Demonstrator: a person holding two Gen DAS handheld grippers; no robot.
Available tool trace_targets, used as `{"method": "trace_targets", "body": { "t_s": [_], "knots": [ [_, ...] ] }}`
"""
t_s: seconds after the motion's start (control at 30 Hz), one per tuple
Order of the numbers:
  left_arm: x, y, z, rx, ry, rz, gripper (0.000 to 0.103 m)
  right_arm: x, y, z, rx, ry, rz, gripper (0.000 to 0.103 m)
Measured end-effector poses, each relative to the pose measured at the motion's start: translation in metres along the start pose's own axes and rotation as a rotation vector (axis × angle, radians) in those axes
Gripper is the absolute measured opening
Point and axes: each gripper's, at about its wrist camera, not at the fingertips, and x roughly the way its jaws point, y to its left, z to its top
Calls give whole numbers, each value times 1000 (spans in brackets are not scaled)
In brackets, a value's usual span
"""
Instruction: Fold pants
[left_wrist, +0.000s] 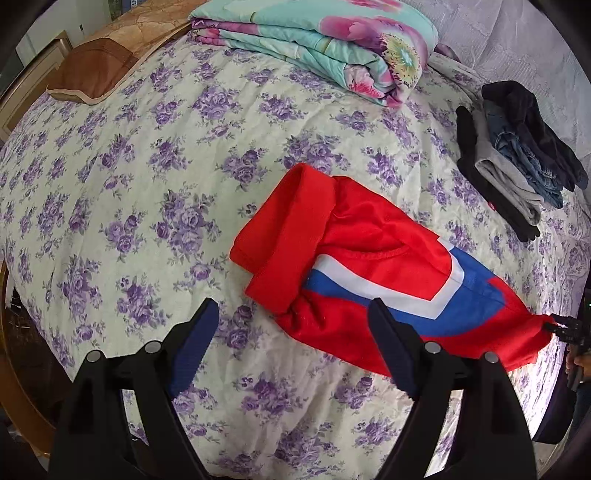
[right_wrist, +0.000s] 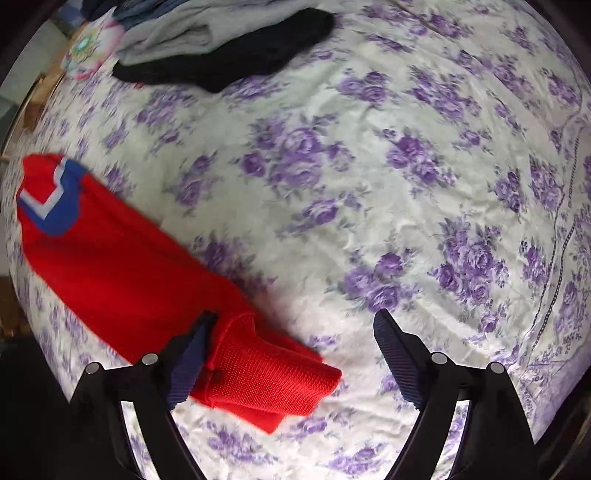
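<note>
A flowery bed sheet (left_wrist: 147, 177) covers the bed. A folded blanket (left_wrist: 325, 48) sits at twelve o'clock, a clothes pile (left_wrist: 517, 155) at two, a brown pillow (left_wrist: 92, 70) at ten.

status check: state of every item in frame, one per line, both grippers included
red pants: partly folded, lying on the bed, one ribbed cuff turned over the body
left gripper: open, holding nothing
right gripper: open, red cuff lying between its fingers, not clamped
floral quilt: folded, at the head of the bed
clothes stack: folded pile, black, grey and denim
bedspread: spread flat, lightly wrinkled
</note>
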Motion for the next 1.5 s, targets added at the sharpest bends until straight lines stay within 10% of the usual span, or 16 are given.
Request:
{"method": "trace_targets", "body": {
  "t_s": [0.13,0.27,0.43,0.57,0.8,1.0,1.17,1.3,1.4,1.5],
  "knots": [
    [-5,-9,-3,15,-5,-10,80,-29,-30,-24,224,-204,84,86],
    [-3,-31,-2,60,-4,-37,81,-55,-71,-79,507,-416,392,87],
    [-2,-62,-6,153,-10,-52,81,-40,-54,-137,605,-390,538,75],
    [-1,-72,-9,177,2,-59,83,-4,-45,-153,737,-371,612,35],
    [-12,-67,-20,193,-11,-57,84,42,-54,-150,942,-426,682,40],
    [-16,-52,-21,165,-18,-75,85,-6,-45,-156,874,-559,692,9],
    [-13,-48,-23,161,-13,-96,85,-18,-43,-195,916,-581,647,8],
    [-10,-40,-23,167,-10,-91,85,14,-47,-217,966,-408,419,29],
    [-12,-21,-18,136,-17,-88,85,-2,-34,-220,928,-448,354,32],
    [-14,4,-10,91,-34,-78,85,-42,2,-188,768,-581,432,66]
  ]
}}
